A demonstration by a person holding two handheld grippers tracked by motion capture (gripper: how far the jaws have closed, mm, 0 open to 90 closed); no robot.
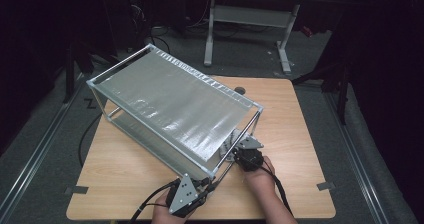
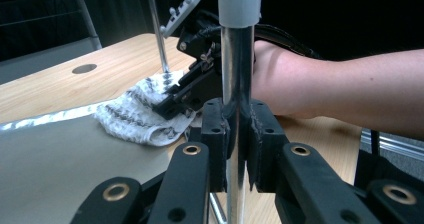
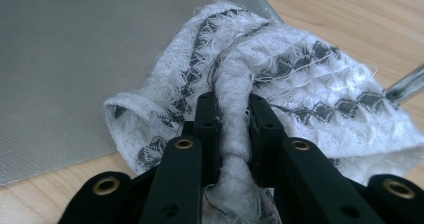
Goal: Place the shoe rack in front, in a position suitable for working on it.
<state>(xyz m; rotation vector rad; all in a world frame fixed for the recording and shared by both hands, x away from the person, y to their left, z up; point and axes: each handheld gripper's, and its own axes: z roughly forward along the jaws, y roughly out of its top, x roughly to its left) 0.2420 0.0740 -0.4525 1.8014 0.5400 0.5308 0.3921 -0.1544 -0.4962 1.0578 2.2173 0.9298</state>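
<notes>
Right claw clamped on fluffy white grey-patterned knit cloth; left claw pinching shiny round metal rack post.

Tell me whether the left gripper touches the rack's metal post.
Touching: in the left gripper view the left gripper is clamped on the metal post.

White cloth — grey diamond pattern, seemingly; silver rack; wood-tone table.

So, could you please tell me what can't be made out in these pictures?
- High view: the cloth is largely hidden under the rack shelf.
- Left gripper view: the chrome post runs off the top edge.
- Right gripper view: the cloth's near end disappears between the right gripper fingers.
</notes>
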